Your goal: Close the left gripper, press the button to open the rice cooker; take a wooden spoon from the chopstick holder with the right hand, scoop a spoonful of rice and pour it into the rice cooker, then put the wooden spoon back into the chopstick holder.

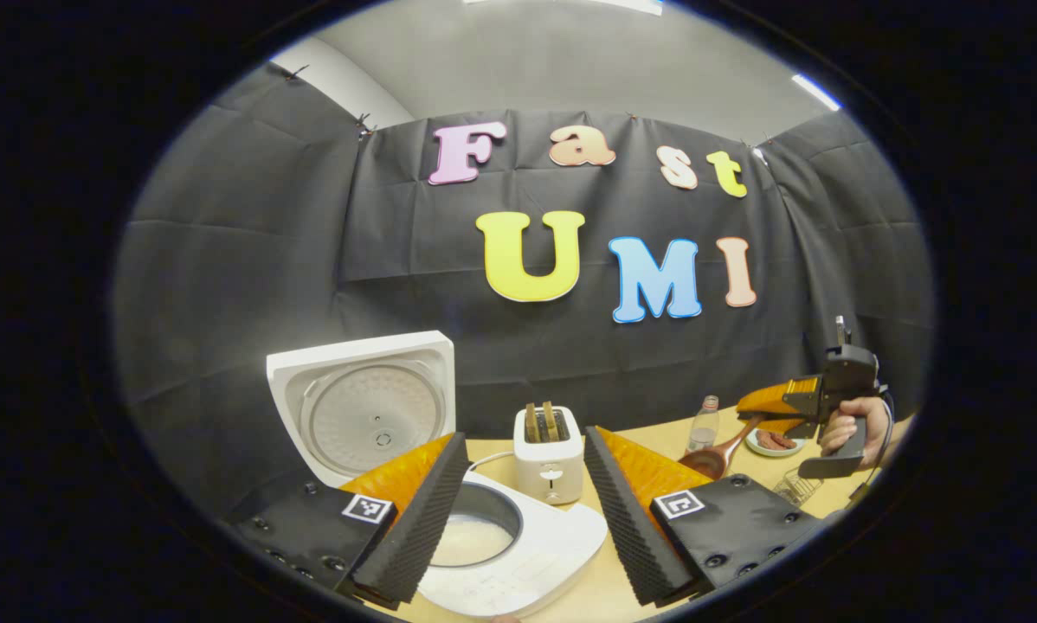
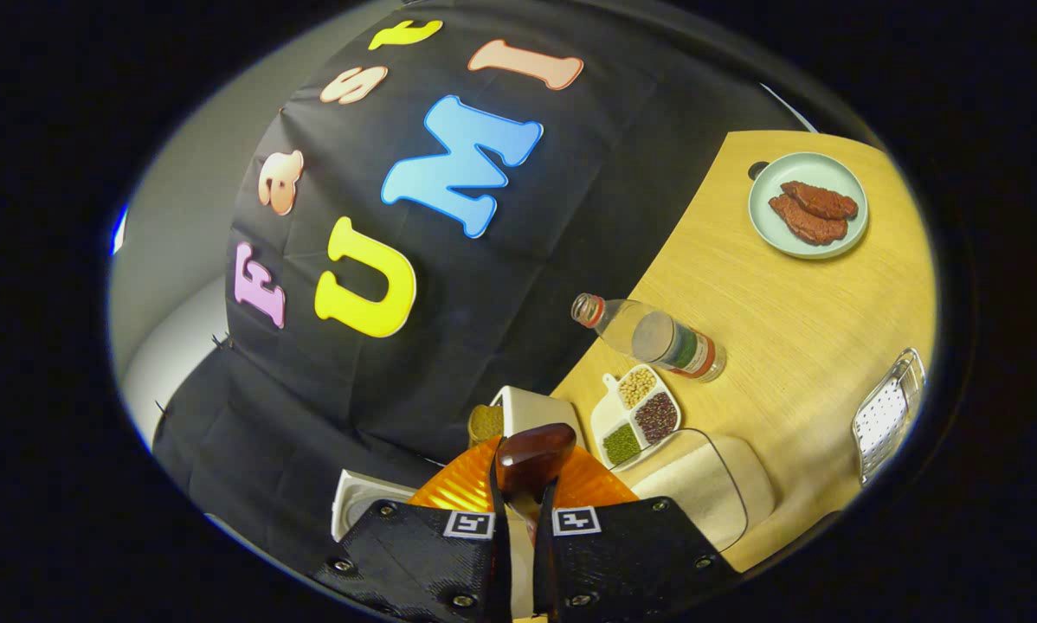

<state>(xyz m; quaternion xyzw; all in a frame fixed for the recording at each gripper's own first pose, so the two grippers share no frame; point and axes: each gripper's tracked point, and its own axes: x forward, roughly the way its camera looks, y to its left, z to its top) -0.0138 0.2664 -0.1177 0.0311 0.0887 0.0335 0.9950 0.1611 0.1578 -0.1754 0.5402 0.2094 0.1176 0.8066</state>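
White, the rice cooker (image 1: 492,545) sits at six o'clock in the left gripper view, lid up, rice in the pot, framed by the wide-open left gripper (image 1: 518,510). At three o'clock a hand (image 1: 847,424) holds the right gripper (image 2: 518,506), clenched on the wooden spoon (image 2: 531,459). A mesh holder (image 1: 797,486) stands below it.
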